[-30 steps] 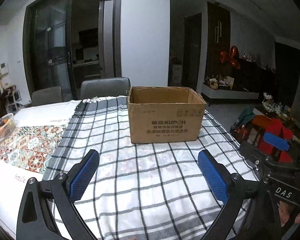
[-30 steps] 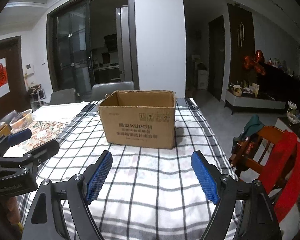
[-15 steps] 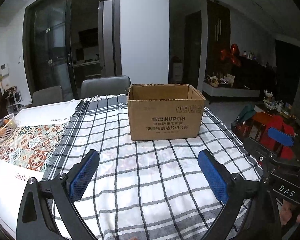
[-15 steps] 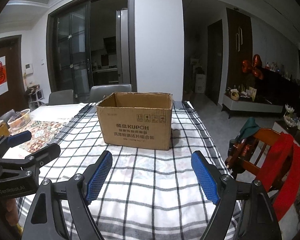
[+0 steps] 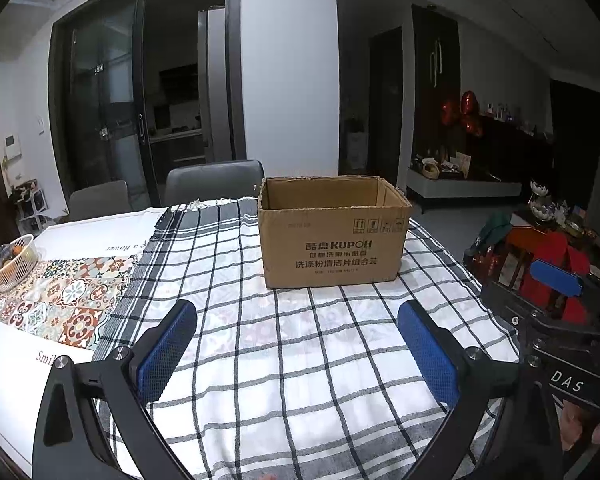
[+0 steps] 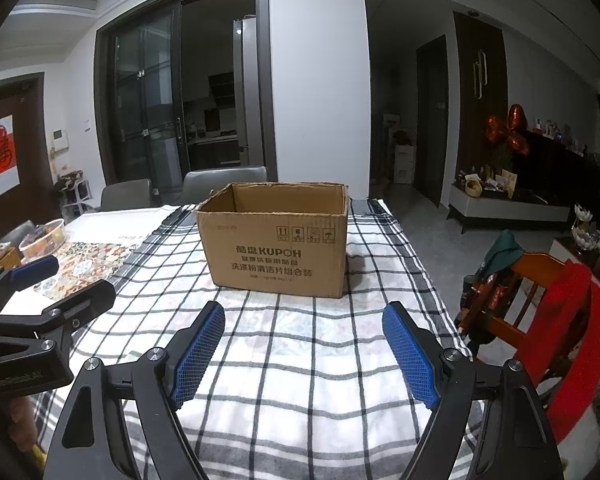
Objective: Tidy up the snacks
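Open cardboard box on checked cloth, tongs apart

A black-and-white checked cloth covers the desk beside a patterned tile-print mat bearing a white basket, two grey chairs stand at the far edge, and a wooden chair draped in red fabric sits to the right.
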`<state>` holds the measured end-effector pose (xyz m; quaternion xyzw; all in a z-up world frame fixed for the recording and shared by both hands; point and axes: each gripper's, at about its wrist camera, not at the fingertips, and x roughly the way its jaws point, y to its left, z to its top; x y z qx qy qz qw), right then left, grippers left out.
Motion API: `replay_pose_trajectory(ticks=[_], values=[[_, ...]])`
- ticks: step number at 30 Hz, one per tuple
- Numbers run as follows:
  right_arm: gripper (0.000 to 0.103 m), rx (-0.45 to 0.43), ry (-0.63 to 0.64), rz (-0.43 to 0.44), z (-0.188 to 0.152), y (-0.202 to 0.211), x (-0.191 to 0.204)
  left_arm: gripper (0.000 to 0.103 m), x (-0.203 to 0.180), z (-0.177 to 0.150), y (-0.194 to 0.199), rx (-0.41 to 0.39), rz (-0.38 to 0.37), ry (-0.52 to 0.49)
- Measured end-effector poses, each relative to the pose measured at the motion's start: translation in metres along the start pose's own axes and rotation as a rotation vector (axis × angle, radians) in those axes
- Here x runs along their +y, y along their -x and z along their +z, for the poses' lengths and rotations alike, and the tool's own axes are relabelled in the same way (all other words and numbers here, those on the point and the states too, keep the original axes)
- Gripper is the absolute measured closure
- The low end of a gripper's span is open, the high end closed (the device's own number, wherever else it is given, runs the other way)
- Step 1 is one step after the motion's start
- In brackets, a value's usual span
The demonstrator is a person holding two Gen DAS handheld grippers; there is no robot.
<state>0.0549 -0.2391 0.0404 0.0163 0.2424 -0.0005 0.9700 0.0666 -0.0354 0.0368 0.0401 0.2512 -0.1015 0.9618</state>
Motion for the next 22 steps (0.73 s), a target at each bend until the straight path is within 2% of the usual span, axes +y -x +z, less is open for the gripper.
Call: replay_pose_trajectory(ticks=[22], values=[[0.021, 0.002, 0.001, 0.004, 0.0000, 0.0011, 0.0004, 0.001, 0.0022, 0.0008, 0.0015, -0.001, 0.017, 0.002]])
